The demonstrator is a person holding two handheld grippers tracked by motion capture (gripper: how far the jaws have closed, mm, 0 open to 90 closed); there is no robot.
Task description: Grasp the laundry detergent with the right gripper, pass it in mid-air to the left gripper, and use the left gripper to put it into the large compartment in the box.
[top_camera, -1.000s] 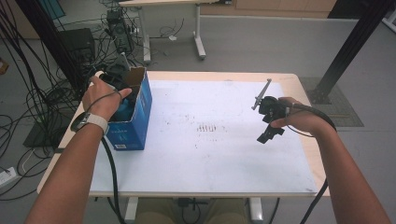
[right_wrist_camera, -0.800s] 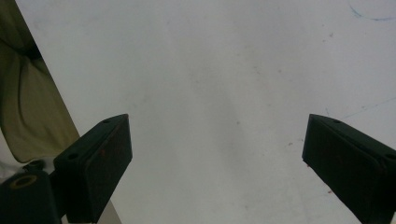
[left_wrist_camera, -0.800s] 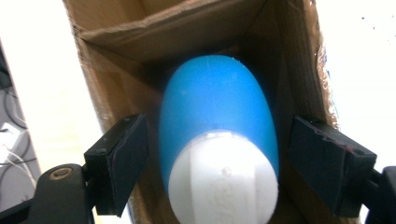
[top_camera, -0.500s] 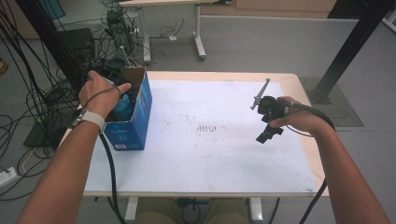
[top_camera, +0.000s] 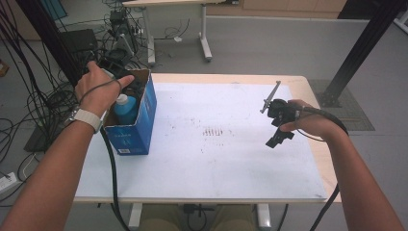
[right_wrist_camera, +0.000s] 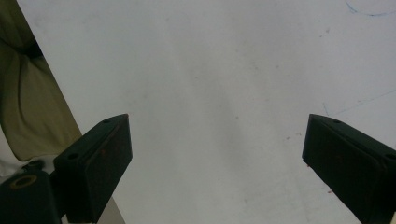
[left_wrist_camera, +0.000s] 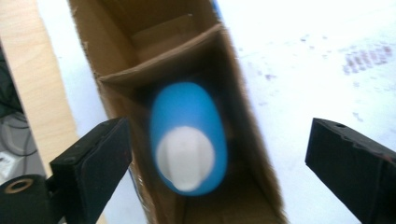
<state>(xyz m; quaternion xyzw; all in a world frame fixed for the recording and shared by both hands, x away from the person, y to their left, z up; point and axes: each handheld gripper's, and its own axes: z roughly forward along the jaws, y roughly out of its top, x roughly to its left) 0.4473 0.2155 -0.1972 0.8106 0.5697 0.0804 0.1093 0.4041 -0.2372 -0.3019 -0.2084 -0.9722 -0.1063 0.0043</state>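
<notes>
- Above the open cardboard box: left claw, jaws just opened wide, clear of the blue bottle standing upright inside.
- Over bare tabletop: right claw, jaws wide, empty.

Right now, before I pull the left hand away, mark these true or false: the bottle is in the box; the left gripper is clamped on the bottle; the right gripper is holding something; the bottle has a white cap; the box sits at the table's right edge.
1. The blue bottle stands inside the cardboard box. True.
2. The left gripper is clamped on the bottle. False: its jaws have just been opening and stand wide apart, clear of the bottle below them.
3. The right gripper holds something. False: its jaws are open over the bare white table.
4. The bottle has a white cap. True.
5. The box sits at the table's right edge. False: it sits at the left edge, in the high view.
</notes>
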